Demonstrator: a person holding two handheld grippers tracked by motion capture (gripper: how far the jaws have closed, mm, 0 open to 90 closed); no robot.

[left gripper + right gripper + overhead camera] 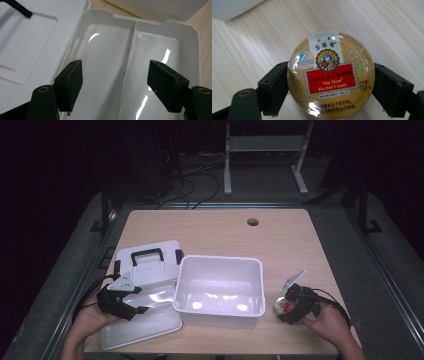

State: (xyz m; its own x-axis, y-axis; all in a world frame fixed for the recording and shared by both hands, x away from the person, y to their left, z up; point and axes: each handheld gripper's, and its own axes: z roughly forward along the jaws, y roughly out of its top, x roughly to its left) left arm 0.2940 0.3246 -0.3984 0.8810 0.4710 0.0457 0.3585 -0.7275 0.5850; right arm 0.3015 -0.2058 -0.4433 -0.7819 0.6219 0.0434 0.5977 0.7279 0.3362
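Right tongs (330, 85): I hold them low over the table's near right corner, jaws clamped on either side of the tin (331, 75), lid up; gripping at its widest part keeps it level.
Tin: round, gold with a red label, on the table (300, 245) just right of the bin.
Left tongs (116, 82): I hold them over the tray (155, 32) at the near left edge, jaws standing wide apart with nothing between them, the pads touching nothing.
Tray: shallow, white, with a divider down the middle; it lies flat beside the bin.
Bin (220, 287): deep, white, open-topped, at the table's middle, between my two hands; I judge the tin is bound for it.
Lid (150, 260): white with a black handle, set aside just beyond the tray, so the bin stays open.
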